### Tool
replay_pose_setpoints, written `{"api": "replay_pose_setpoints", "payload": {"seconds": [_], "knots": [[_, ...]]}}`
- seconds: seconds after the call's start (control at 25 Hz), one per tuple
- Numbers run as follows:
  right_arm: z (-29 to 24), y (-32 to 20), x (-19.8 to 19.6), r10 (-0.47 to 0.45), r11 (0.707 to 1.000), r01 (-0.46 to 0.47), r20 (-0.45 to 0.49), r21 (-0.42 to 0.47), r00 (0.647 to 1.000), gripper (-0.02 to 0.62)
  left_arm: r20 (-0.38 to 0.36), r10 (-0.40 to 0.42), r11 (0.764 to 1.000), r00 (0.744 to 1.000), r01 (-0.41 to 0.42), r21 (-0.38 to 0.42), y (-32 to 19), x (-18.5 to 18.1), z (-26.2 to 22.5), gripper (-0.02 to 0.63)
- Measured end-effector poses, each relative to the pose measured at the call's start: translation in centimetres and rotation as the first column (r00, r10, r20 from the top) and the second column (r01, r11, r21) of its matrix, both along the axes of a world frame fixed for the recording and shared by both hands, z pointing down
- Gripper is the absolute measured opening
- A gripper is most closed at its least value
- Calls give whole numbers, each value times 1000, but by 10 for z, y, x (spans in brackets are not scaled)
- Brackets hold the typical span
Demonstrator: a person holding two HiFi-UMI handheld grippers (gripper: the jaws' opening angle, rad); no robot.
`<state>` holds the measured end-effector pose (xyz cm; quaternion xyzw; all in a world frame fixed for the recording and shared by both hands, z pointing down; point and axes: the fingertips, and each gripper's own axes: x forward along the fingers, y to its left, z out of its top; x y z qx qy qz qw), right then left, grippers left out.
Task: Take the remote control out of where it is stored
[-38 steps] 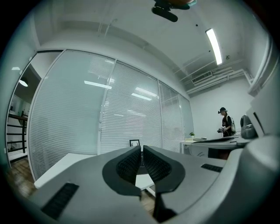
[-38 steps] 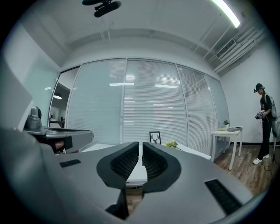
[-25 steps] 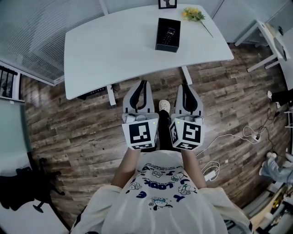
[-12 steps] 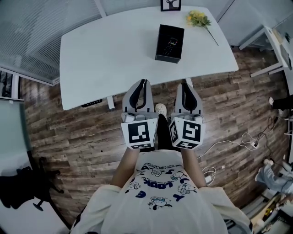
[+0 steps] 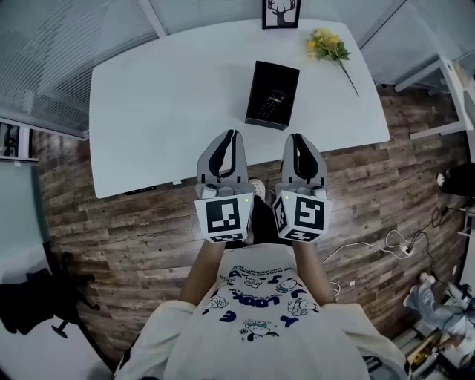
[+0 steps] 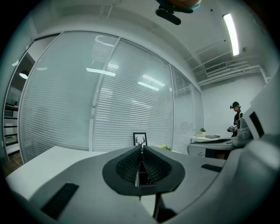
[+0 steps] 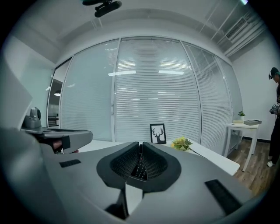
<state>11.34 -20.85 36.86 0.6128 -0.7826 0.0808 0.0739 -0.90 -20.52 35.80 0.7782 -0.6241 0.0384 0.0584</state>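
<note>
I hold both grippers side by side over the near edge of the table (image 5: 148, 111), apart from the black box (image 5: 279, 73). The left gripper (image 5: 231, 134) has its jaws pressed together with nothing between them. The right gripper (image 5: 296, 137) is likewise closed and empty. The box lies near the table's middle, slightly toward the right edge. The remote control (image 5: 272, 102) appears to lie inside it, though it shows small from here. A framed picture (image 5: 281, 12) stands at the far edge, and yellow flowers (image 5: 328, 46) lie by the far right corner.
</note>
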Motion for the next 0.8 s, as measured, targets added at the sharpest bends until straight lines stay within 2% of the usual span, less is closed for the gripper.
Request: {"api": "replay_pose_setpoints", "payload": {"seconds": [0.44,0.8], "knots": [[27,-81,14,-64,994,65,4,-88,998,48,10,-66,996,998,66,-60,-69,12,21,29],[68,-122,19,-165,969,161,-1,-189,986,49,12,-106,984,994,106,-143,-102,15,56,29]]}}
